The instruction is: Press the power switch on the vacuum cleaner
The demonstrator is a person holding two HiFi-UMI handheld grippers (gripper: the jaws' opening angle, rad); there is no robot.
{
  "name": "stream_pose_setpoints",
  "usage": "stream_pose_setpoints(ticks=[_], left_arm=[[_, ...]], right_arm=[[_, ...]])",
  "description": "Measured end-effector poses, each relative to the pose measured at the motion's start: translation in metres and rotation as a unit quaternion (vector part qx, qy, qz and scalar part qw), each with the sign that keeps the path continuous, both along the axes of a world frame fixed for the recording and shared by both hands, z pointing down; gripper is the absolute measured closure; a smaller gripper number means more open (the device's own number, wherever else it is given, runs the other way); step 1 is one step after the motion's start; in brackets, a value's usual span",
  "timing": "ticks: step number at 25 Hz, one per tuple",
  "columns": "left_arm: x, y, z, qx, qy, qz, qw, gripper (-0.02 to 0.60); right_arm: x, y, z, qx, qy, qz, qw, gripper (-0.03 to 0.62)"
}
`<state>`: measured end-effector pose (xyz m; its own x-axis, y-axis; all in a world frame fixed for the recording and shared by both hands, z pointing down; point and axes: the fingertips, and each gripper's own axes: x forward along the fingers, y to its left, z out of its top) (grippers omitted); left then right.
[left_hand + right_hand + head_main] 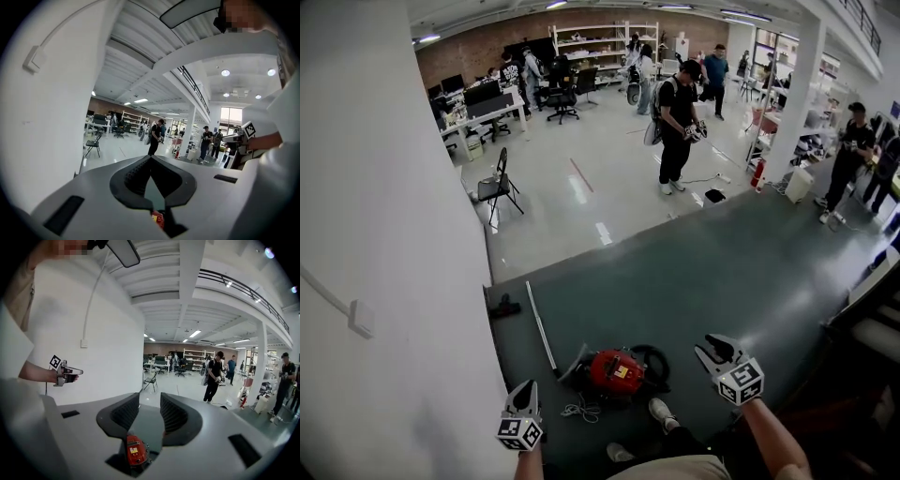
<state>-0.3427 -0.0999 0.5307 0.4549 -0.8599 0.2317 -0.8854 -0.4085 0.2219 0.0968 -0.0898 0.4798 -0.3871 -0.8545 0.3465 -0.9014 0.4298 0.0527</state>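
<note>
The red vacuum cleaner (616,372) lies on the dark green floor just ahead of my feet, with a black hose curled at its right. My left gripper (523,389) hangs to the vacuum's left, well above the floor, its jaws shut with the tips touching and nothing in them. My right gripper (715,349) hangs to the vacuum's right, open and empty. In the right gripper view the vacuum (136,449) shows low down through the gap between the jaws. In the left gripper view only a sliver of the vacuum (158,217) shows beneath the jaws. Neither gripper touches it.
A white wall (384,234) rises close on the left. A white wand (541,328) lies on the floor left of the vacuum, with a coiled cord (579,409) in front. My shoes (662,412) stand beside it. A folding chair (499,187) and a standing person (677,122) are farther off.
</note>
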Motion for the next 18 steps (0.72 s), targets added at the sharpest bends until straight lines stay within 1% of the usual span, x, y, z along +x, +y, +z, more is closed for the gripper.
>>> stream_pose_setpoints(ticks=[2,5,8,10,14,16,18], left_arm=[[0.006,-0.002,0.007,-0.004,0.008,0.014,0.9999,0.578],[0.024,-0.004,-0.008,0.004,0.022,0.024,0.9995,0.578],[0.044,0.001,-0.019,0.022,0.018,0.022,0.9994,0.578],[0.053,0.004,-0.017,0.028,0.016,0.016,0.9993,0.578],[0.081,0.015,-0.006,0.025,0.01,0.026,0.9993,0.577],[0.099,0.017,-0.006,0.014,0.029,0.036,0.9988,0.577],[0.119,0.016,-0.007,0.006,0.051,0.048,0.9975,0.574]], right_arm=[[0.004,0.005,0.006,0.008,-0.001,0.01,1.0,0.446],[0.009,0.007,0.017,-0.003,0.003,0.008,1.0,0.411],[0.015,0.009,0.036,-0.026,0.013,-0.001,1.0,0.402],[0.012,0.007,0.046,-0.037,0.009,-0.009,0.999,0.399],[0.0,0.011,0.049,-0.021,0.019,-0.033,0.999,0.401],[-0.008,0.012,0.047,-0.006,0.022,-0.043,0.999,0.401],[-0.013,0.009,0.053,-0.002,0.025,-0.047,0.999,0.401]])
